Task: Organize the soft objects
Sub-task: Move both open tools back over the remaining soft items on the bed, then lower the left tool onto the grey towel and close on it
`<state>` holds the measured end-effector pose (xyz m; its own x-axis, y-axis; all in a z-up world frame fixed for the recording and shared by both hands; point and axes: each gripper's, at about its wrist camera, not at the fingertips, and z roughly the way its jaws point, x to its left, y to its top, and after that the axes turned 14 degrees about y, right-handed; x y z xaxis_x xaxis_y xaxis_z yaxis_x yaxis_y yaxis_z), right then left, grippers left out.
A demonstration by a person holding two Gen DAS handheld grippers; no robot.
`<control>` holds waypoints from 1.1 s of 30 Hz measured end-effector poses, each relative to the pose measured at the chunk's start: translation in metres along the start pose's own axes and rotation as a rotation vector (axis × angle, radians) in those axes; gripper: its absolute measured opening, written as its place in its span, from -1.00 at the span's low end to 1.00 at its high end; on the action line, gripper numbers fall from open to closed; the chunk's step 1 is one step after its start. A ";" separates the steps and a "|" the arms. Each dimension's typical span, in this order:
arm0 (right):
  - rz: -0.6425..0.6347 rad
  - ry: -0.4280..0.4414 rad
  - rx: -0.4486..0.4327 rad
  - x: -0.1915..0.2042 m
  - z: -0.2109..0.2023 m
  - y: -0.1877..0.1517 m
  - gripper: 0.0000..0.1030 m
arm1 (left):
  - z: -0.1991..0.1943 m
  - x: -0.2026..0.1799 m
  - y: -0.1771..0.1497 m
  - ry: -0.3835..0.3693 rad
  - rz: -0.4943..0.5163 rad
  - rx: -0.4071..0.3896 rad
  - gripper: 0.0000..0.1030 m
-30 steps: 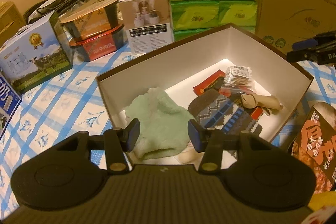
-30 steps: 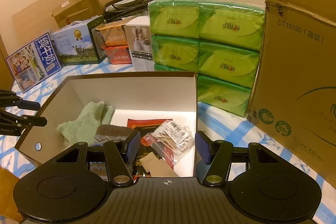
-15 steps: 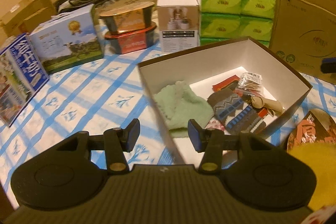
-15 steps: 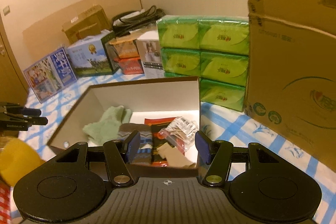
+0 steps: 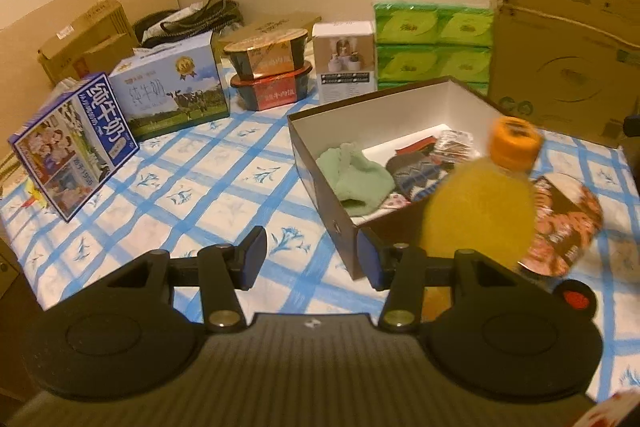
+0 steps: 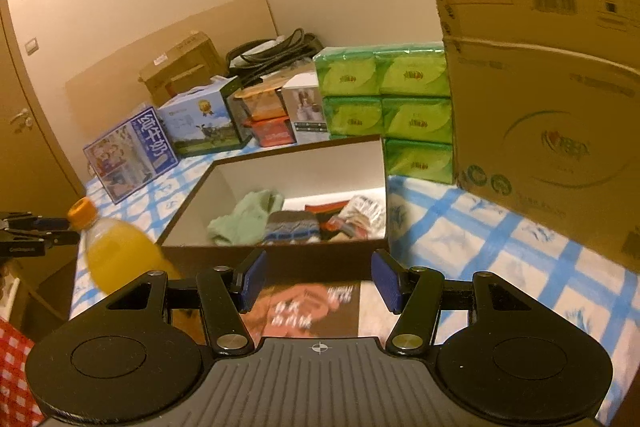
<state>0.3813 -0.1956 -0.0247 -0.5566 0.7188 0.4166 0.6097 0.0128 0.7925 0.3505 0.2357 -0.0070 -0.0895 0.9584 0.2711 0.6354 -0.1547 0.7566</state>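
Observation:
An open brown box with a white inside (image 5: 320, 163) (image 6: 296, 163) sits on the blue-checked tablecloth. In it lie a pale green cloth (image 5: 356, 179) (image 6: 244, 219), a grey patterned knit piece (image 5: 416, 175) (image 6: 290, 229), a red packet and a clear bag of small items (image 5: 454, 145) (image 6: 360, 213). My left gripper (image 5: 310, 257) is open and empty, held above the cloth in front of the box's near corner. My right gripper (image 6: 318, 279) is open and empty, held in front of the box's near wall. The left gripper also shows at the left edge of the right wrist view (image 6: 28, 233).
An orange-juice bottle with an orange cap (image 5: 484, 195) (image 6: 116, 251) stands by the box next to a round snack pack (image 5: 564, 227) (image 6: 304, 307). Milk cartons (image 5: 76, 143), food tubs (image 5: 268, 67), green tissue packs (image 5: 432, 47) and a large cardboard box (image 5: 560, 59) line the back.
Both grippers have pulled back and up from over the box, still open and empty. The box now looks smaller, and the juice bottle and snack pack have come into view.

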 end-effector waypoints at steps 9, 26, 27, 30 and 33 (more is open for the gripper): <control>0.062 -0.012 -0.015 0.026 -0.057 -0.043 0.12 | -0.078 -0.023 -0.029 -0.002 -0.029 0.006 -0.09; 0.060 -0.049 0.016 0.073 -0.104 -0.130 0.12 | -0.167 -0.114 -0.095 -0.081 -0.096 0.013 -0.09; 0.066 -0.045 0.021 0.075 -0.105 -0.135 0.12 | -0.170 -0.119 -0.099 -0.084 -0.098 0.012 -0.09; 0.075 -0.046 0.035 0.078 -0.106 -0.150 0.12 | -0.179 -0.132 -0.110 -0.104 -0.111 0.011 -0.09; 0.088 -0.049 0.051 0.082 -0.107 -0.163 0.12 | -0.184 -0.142 -0.123 -0.128 -0.131 0.025 -0.09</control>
<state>0.1760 -0.2132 -0.0721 -0.4723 0.7519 0.4600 0.6834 -0.0172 0.7298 0.1443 0.0743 -0.0289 -0.0751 0.9929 0.0921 0.6435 -0.0223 0.7651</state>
